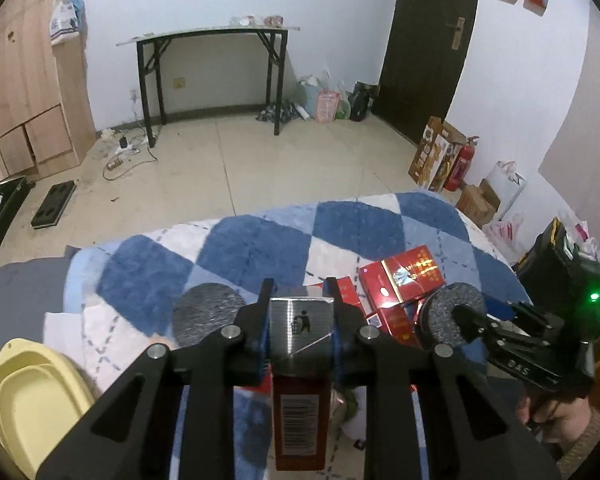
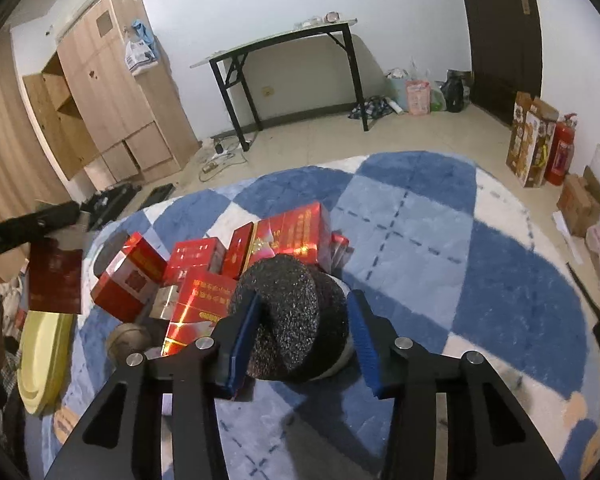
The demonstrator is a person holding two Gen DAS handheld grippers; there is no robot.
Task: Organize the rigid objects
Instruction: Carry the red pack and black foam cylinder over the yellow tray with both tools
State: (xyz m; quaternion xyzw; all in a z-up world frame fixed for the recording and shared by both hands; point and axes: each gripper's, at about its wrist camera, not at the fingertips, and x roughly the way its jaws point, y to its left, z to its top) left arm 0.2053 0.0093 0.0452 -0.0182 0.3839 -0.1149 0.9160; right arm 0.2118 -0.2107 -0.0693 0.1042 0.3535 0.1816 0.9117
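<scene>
The black body of the right gripper (image 1: 516, 364) bears the white letters "DAS". The silver end of the held carton (image 1: 301, 330) carries a litter-disposal pictogram, and its red face below carries a barcode; the digits are illegible. Gold characters on the red boxes (image 2: 288, 236) cannot be read.

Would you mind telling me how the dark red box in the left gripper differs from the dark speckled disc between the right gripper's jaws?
The dark red box is flat-sided with a silver end and a barcode; the dark speckled disc is round and rough-textured. The box is clamped in the left gripper and lifted off the blue and white checked rug; the disc sits low on the rug, the right gripper straddling it, only one jaw touching. Both lie between blue-padded jaws.
</scene>
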